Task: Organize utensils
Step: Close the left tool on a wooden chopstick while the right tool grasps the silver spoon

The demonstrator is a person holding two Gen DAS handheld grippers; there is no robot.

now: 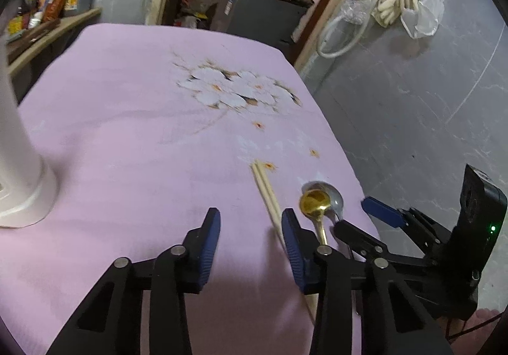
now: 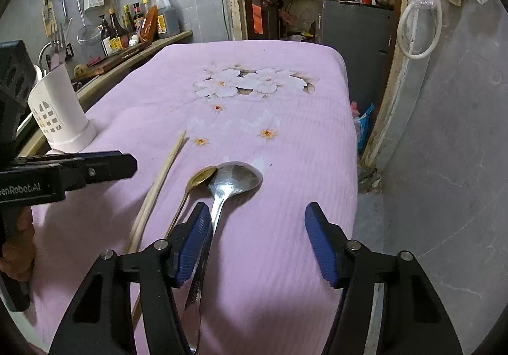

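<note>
Lying loose on the pink cloth (image 2: pixel 285 228), all the utensils are still to be sorted: a pair of chopsticks (image 2: pixel 158 183), a small gold spoon (image 2: pixel 198 179) and a big steel spoon (image 2: pixel 235 179), the gold bowl touching the steel bowl's edge. Nothing is lifted yet, and whether the white holder (image 2: pixel 58 114) already has anything in it cannot be told from here, so by my reading the job is barely begun. The right gripper (image 2: pixel 257 240) has its fingers apart and clamps nothing; the steel spoon's handle runs just inside the left-hand finger, seemingly against its pad, with bare cloth between it and the other finger. The left gripper (image 1: pixel 250 247) is likewise open and empty; the chopsticks pass just outside its right-hand finger, partly hidden behind it, and only cloth lies between its fingers. The holder stands well off to the left of both grippers, near the table edge. Beyond the fingers are the cloth's flower print, sauce bottles (image 2: pixel 133 25) on a shelf, and a cluttered doorway. The two grippers work very near each other, and the utensils lie close together, which may crowd a clean pick.
</note>
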